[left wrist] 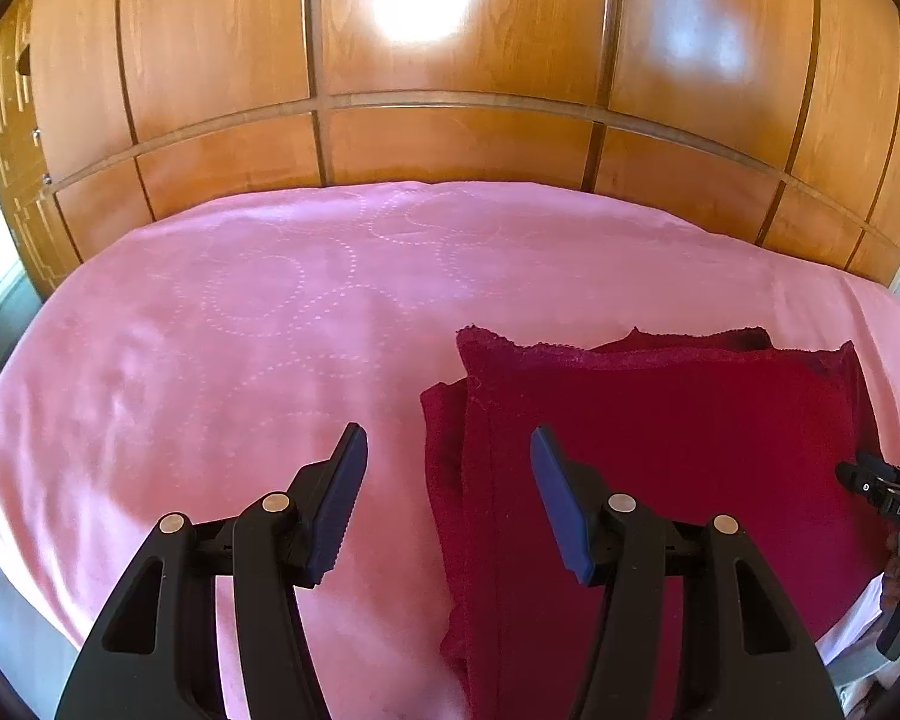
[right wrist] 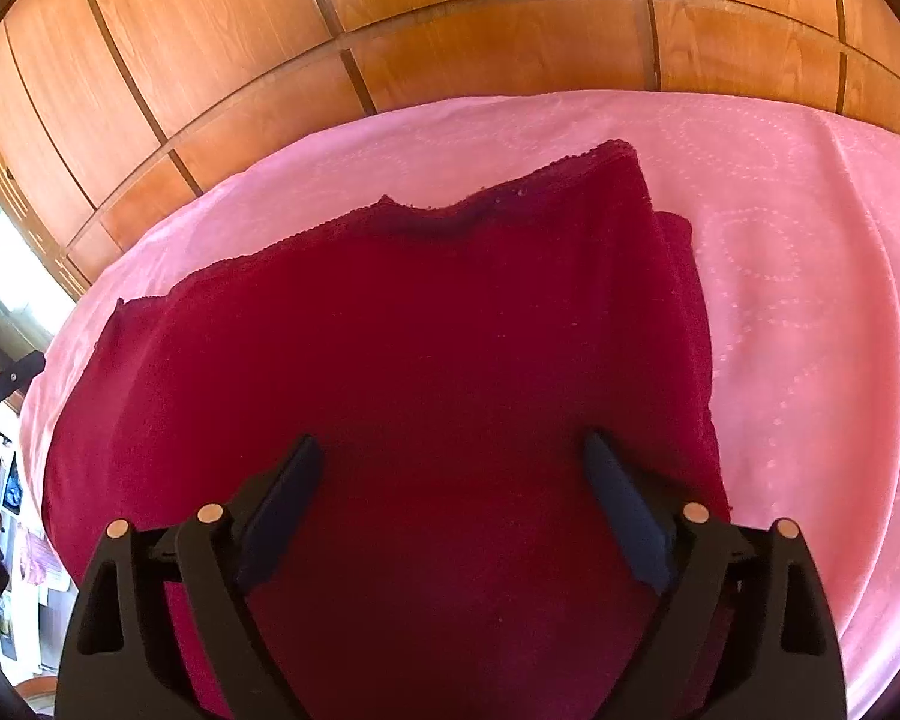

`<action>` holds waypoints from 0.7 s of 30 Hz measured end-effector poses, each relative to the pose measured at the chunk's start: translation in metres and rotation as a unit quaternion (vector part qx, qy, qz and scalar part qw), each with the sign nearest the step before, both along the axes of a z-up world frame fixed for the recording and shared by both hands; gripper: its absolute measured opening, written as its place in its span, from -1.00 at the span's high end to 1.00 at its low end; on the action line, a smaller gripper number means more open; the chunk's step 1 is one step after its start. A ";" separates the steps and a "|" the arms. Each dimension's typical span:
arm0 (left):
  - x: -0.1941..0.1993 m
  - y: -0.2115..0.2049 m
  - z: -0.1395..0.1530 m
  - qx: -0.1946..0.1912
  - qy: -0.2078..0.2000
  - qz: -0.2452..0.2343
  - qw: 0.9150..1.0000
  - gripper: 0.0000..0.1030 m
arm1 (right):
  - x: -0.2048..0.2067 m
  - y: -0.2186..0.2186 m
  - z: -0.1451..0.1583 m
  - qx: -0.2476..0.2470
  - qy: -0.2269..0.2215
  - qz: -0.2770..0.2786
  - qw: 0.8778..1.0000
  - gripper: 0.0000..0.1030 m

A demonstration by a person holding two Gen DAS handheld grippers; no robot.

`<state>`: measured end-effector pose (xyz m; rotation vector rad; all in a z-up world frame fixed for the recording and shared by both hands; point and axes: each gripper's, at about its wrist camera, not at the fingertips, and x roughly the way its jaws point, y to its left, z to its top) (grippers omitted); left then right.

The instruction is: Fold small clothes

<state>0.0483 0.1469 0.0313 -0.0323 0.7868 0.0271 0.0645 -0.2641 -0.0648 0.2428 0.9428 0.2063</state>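
**Red garment lay folded on the pink bedspread, both grippers empty above it**

Red garment (right wrist: pixel 450 360) was spread flat on the near part of the pink bedspread (left wrist: pixel 210 330), already doubled over, with a narrow strip of lower layer showing past one side edge. Nearest the lens, the right gripper (right wrist: pixel 453 450) hovered over the cloth's middle, jaws spread wide with nothing between them. The left gripper (left wrist: pixel 447 444) hung over that stepped side edge, jaws parted about halfway and empty, one finger above the bedspread, the other above the cloth.

For the next fold, my judgement was that each gripper should pinch all layers together at a near corner and carry them across evenly, so the uneven strip was not dragged out further.

Farther off, the lace-trimmed far edge (left wrist: pixel 528 348) lay lumpy, with a dark dip at its middle. Beyond stood the wooden wardrobe (left wrist: pixel 450 138).

The garment's near edge was hidden behind the gripper bodies. What kind of garment it was could not be told.
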 end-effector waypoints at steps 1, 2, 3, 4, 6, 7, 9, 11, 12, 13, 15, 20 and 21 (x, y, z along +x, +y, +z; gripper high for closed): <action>0.002 0.000 -0.001 0.000 0.001 -0.001 1.000 -0.08 | 0.000 0.000 0.000 0.001 0.000 0.001 1.000 -0.77; 0.003 -0.001 -0.001 0.001 0.003 -0.001 1.000 -0.08 | 0.000 0.000 0.000 0.003 -0.001 0.001 1.000 -0.77; 0.005 -0.001 -0.002 0.001 0.005 -0.002 1.000 -0.08 | 0.000 0.002 0.000 0.003 -0.003 0.001 1.000 -0.77; 0.005 -0.001 -0.002 0.000 0.006 -0.002 1.000 -0.08 | 0.000 0.004 0.000 0.001 -0.004 0.001 1.000 -0.77; 0.008 -0.002 -0.003 -0.001 0.009 -0.002 1.000 -0.08 | 0.000 0.006 -0.001 -0.002 -0.007 -0.001 1.000 -0.77; 0.009 -0.002 -0.003 -0.001 0.011 -0.002 1.000 -0.09 | 0.000 0.007 -0.001 -0.002 -0.008 -0.001 1.000 -0.77; 0.013 -0.001 -0.005 -0.001 0.015 -0.006 1.000 -0.08 | 0.000 0.007 -0.001 -0.003 -0.008 -0.001 1.000 -0.77; 0.016 -0.001 -0.006 -0.001 0.017 -0.006 1.000 -0.08 | 0.000 0.007 -0.002 -0.002 -0.009 -0.001 1.000 -0.77; 0.017 -0.001 -0.007 -0.002 0.019 -0.006 1.000 -0.08 | 0.000 0.007 -0.002 -0.003 -0.009 -0.001 1.000 -0.77; 0.020 -0.001 -0.009 -0.006 0.023 -0.008 1.000 -0.08 | 0.000 0.007 -0.002 -0.003 -0.010 -0.001 1.000 -0.77; 0.029 0.003 -0.015 -0.026 0.039 -0.017 0.999 -0.08 | 0.000 0.007 -0.001 -0.004 -0.010 -0.001 1.000 -0.77; 0.060 0.029 -0.035 -0.130 0.090 -0.022 0.987 0.13 | 0.000 0.007 -0.001 -0.004 -0.010 0.000 1.000 -0.77; 0.065 0.036 -0.038 -0.160 0.098 -0.024 0.982 0.19 | 0.001 0.007 -0.001 -0.004 -0.011 0.000 1.000 -0.77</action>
